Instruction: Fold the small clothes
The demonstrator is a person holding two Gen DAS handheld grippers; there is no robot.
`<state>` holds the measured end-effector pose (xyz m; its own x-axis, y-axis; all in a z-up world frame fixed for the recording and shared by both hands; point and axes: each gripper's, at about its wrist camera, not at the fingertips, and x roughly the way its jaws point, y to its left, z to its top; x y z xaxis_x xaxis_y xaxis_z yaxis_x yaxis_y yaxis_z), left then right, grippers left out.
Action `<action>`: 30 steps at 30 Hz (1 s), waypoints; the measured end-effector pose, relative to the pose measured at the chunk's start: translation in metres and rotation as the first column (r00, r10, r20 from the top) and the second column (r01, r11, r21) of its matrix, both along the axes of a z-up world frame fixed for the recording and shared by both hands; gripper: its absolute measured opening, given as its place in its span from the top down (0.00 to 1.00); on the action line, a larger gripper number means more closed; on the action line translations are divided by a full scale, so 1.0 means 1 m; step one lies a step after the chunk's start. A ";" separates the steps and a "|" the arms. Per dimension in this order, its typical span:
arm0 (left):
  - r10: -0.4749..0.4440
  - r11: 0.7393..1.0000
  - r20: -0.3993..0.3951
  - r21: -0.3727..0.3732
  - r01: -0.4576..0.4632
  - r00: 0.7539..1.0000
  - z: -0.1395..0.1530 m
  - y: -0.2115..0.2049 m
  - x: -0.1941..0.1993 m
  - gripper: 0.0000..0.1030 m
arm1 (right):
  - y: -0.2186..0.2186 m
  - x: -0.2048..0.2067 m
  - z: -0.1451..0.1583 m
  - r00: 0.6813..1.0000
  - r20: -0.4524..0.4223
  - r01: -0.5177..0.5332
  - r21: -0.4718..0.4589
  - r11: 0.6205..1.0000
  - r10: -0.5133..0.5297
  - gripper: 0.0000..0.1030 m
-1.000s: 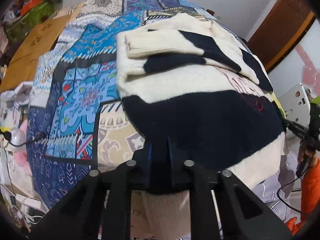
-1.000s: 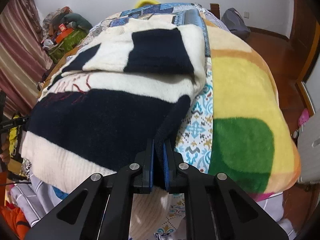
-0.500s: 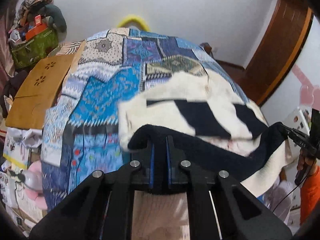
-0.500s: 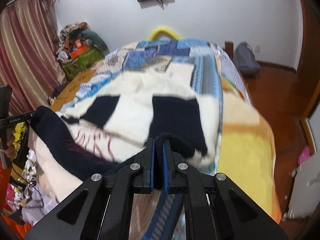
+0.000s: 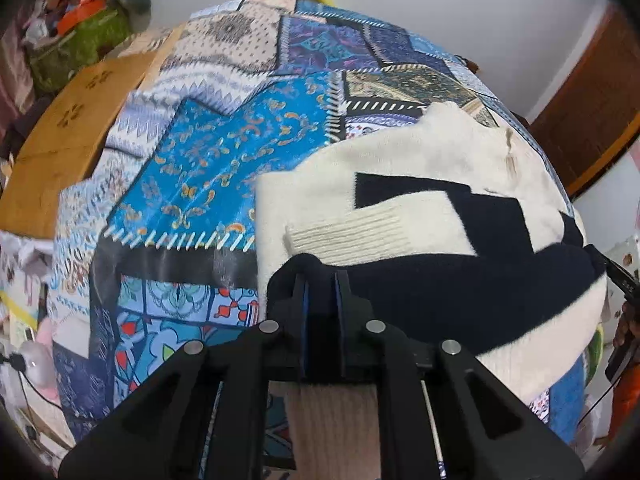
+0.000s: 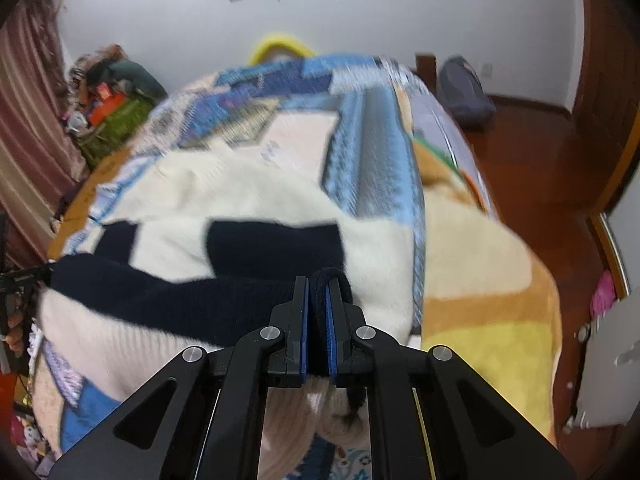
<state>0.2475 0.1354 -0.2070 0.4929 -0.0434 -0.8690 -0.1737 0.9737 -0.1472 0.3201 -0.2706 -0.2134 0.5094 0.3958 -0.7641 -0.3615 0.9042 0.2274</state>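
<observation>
A cream and navy striped sweater (image 5: pixel 420 208) lies on the bed, its sleeves folded over its body. My left gripper (image 5: pixel 320 284) is shut on the navy band of the sweater's lower hem at its left corner. My right gripper (image 6: pixel 318 288) is shut on the same hem (image 6: pixel 248 304) at its right corner. Both hold the hem lifted and carried over the sweater's upper part (image 6: pixel 256 208). The ribbed cream edge hangs below each gripper.
The bed has a blue patchwork cover (image 5: pixel 208 168). A yellow and orange blanket (image 6: pixel 492 280) lies along the right side. A wooden board (image 5: pixel 72 128) and a cluttered pile (image 6: pixel 116 104) are to the left. A wooden floor (image 6: pixel 560 168) is at the right.
Both grippers have lifted the sweater's lower hem off the bed and carried it forward over the sweater's upper half. Both stayed shut on it.
</observation>
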 end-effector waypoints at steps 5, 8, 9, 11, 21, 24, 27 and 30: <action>-0.041 0.999 -0.010 0.015 0.041 0.999 0.014 -0.004 -0.007 0.82 | -0.005 -0.008 -0.002 1.000 -0.016 -0.016 -0.005 1.000 0.016 0.92; -0.036 0.999 0.004 -0.012 0.036 0.999 0.026 -0.003 -0.014 0.69 | -0.011 -0.014 0.011 1.000 -0.021 -0.016 0.004 1.000 0.016 0.89; -0.031 0.999 0.012 -0.018 0.031 0.999 0.030 -0.002 -0.019 0.65 | -0.013 -0.015 0.015 1.000 -0.017 -0.016 0.007 1.000 0.017 0.88; -0.020 1.000 0.034 -0.006 0.020 0.999 0.039 -0.003 -0.031 0.51 | -0.017 -0.023 0.025 1.000 0.001 -0.018 0.008 1.000 0.018 0.79; -0.008 0.999 0.000 -0.051 0.008 1.000 0.032 -0.003 -0.080 0.47 | -0.032 -0.067 0.036 0.999 0.042 -0.026 0.009 1.000 0.026 0.62; -0.020 0.995 -0.042 -0.098 0.016 0.999 0.017 -0.008 -0.086 0.48 | -0.032 -0.075 0.021 1.000 0.004 -0.027 0.019 0.999 0.026 0.62; -0.045 0.991 -0.076 -0.132 0.034 0.996 0.005 -0.017 -0.087 0.47 | -0.027 -0.077 0.007 0.998 -0.045 -0.031 0.048 0.998 0.034 0.62; -0.071 0.985 -0.086 -0.160 0.057 0.994 0.001 -0.025 -0.084 0.48 | -0.018 -0.077 -0.001 0.996 -0.068 -0.049 0.073 0.996 0.054 0.62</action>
<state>0.1634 0.1104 -0.2062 0.4037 -0.2121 -0.8900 -0.1317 0.9491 -0.2860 0.2430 -0.2889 -0.2144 0.4336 0.4744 -0.7661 -0.3881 0.8656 0.3164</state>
